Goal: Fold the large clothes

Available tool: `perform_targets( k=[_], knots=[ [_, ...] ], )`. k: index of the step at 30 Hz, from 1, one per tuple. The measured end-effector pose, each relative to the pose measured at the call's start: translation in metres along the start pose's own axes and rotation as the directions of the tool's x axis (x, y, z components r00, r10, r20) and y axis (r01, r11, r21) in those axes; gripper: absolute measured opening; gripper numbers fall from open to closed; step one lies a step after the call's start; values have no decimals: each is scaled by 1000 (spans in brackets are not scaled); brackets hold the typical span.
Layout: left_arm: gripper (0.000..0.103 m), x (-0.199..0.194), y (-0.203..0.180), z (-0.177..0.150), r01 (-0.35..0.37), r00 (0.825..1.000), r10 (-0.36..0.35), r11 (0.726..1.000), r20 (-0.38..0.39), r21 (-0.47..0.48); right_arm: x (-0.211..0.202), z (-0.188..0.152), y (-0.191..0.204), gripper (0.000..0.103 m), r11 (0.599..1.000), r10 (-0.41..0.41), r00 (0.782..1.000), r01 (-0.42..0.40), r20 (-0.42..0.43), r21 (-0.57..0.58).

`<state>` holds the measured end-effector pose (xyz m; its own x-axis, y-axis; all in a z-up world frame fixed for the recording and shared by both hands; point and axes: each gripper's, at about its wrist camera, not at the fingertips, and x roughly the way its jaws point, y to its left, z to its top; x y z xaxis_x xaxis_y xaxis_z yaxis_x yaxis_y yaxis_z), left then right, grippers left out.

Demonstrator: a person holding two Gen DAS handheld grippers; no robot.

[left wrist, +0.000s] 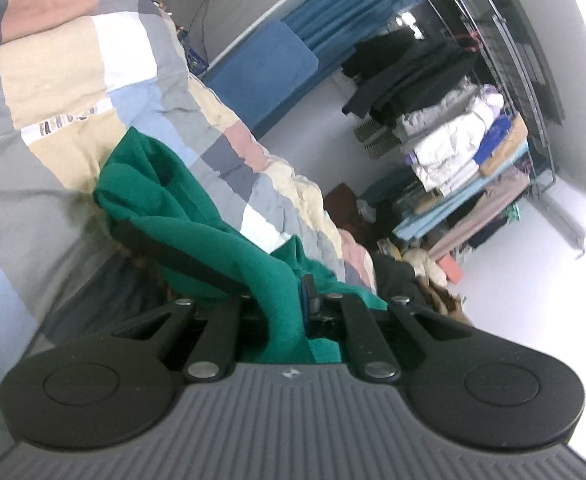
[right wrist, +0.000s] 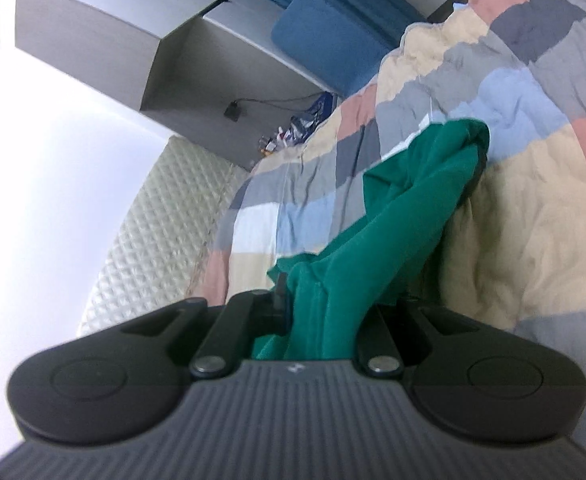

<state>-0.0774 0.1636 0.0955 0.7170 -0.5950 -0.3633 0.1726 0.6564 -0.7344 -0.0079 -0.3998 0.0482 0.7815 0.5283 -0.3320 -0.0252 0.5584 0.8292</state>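
Both grippers clamp the green garment point(left wrist: 221, 240). Its cloth bunches between the left gripper point(left wrist: 289, 300) and the right gripper's point(right wrist: 321, 300) jaws, trailing onto the patchwork quilt point(left wrist: 73, 80).

Green garment point(left wrist: 197, 216) is bunched right in front of both sets of fingers, blocking that lane. Patchwork quilt point(left wrist: 73, 80) around it lies open. Beyond the bed's edge: bare floor point(left wrist: 313, 120), then a crammed clothes rack point(left wrist: 473, 128).
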Motion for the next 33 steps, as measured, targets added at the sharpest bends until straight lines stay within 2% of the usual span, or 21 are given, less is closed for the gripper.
perform_targets(
  k=[5, 9, 15, 22, 28, 33],
  knots=[
    [10, 26, -5, 30, -37, 998, 37, 999, 52, 2, 25, 36, -3, 14, 999, -28, 999, 27, 28, 33],
    [10, 72, -2, 68, -74, 995, 74, 997, 64, -8, 59, 69, -6, 14, 996, -69, 997, 67, 38, 53],
    [11, 156, 11, 128, -140, 987, 139, 990, 77, 4, 124, 116, -23, 16, 986, -141, 987, 133, 71, 103],
    [11, 268, 53, 179, -254, 967, 252, 967, 45, 32, 207, 152, -75, 17, 966, -209, 975, 194, 73, 168],
    [12, 358, 99, 195, -327, 944, 329, 943, -15, 66, 273, 162, -136, 18, 943, -259, 965, 246, 29, 224],
    [12, 401, 128, 189, -367, 926, 374, 924, -53, 106, 301, 159, -172, 17, 943, -254, 967, 247, 5, 224]
  ],
)
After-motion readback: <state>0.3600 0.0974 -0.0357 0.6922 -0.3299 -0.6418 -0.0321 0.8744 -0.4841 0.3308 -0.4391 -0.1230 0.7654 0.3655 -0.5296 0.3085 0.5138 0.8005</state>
